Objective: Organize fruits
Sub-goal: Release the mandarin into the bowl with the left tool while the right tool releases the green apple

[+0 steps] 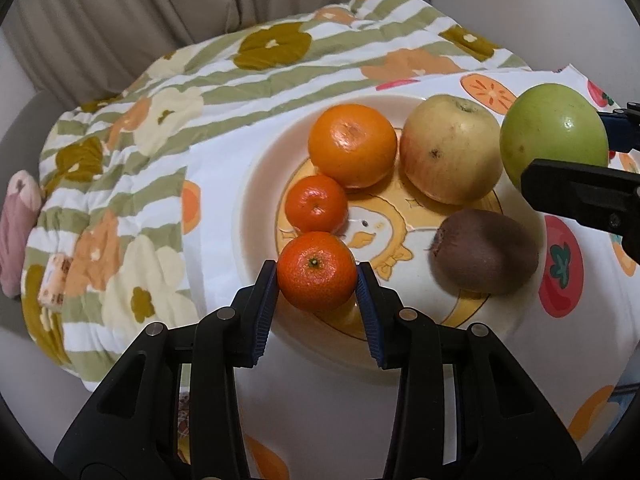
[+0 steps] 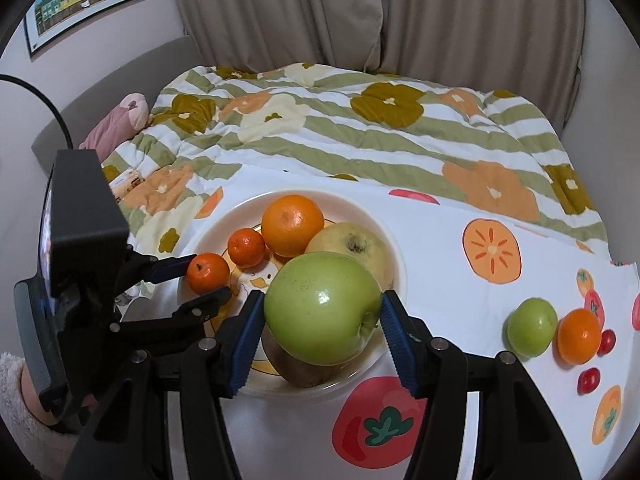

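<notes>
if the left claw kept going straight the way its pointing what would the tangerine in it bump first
Probably the smaller tangerine just ahead on the plate; the left claw points at it, with the big orange behind. Depth is hard to judge.

1 plate (image 2: 394,248), 3 mandarins (image 1: 317,270), 2 oranges (image 2: 292,224), 3 apples (image 2: 322,312), 1 kiwi (image 1: 486,252), 2 cherry tomatoes (image 2: 589,380).

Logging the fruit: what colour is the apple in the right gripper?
Green apple, clearest in the right wrist view.
</notes>
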Action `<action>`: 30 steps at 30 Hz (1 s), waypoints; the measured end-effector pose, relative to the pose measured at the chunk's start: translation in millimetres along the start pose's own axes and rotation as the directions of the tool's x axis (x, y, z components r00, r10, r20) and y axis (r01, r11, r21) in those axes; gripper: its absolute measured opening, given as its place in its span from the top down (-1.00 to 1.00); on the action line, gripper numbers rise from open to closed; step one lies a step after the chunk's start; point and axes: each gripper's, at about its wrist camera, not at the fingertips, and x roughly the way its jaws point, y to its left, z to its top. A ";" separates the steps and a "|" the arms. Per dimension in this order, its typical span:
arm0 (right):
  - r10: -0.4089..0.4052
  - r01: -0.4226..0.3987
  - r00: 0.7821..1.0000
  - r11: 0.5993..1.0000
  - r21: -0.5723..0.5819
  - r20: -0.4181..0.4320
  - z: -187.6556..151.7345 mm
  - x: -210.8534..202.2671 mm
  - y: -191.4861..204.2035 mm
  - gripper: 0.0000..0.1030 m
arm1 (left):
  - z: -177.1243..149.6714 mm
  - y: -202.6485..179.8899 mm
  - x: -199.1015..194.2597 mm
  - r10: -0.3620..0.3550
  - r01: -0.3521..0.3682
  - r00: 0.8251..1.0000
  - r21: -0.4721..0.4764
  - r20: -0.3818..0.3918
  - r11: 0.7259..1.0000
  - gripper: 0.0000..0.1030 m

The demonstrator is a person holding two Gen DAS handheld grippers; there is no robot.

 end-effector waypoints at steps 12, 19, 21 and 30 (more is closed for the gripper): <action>-0.019 0.019 1.000 0.999 0.027 0.009 0.0 -8.7 -5.3 -0.05 | -5.7 0.1 -36.4 -0.007 0.005 0.996 0.015 0.087 1.000 -1.00; 0.018 -0.018 1.000 1.000 -0.008 -0.010 1.7 -4.4 4.7 -0.05 | -15.9 16.1 -48.9 0.021 -0.018 0.997 -0.035 0.077 0.999 -1.00; 0.040 -0.040 0.999 0.999 -0.021 -0.018 3.8 0.5 11.4 -0.05 | -18.4 20.1 -50.9 0.028 -0.024 0.997 -0.050 0.073 0.998 -1.00; 0.073 -0.076 0.997 0.994 -0.079 -0.037 12.3 33.3 41.8 -0.05 | -33.1 40.9 -49.1 0.055 -0.050 0.998 -0.101 0.045 0.994 -1.00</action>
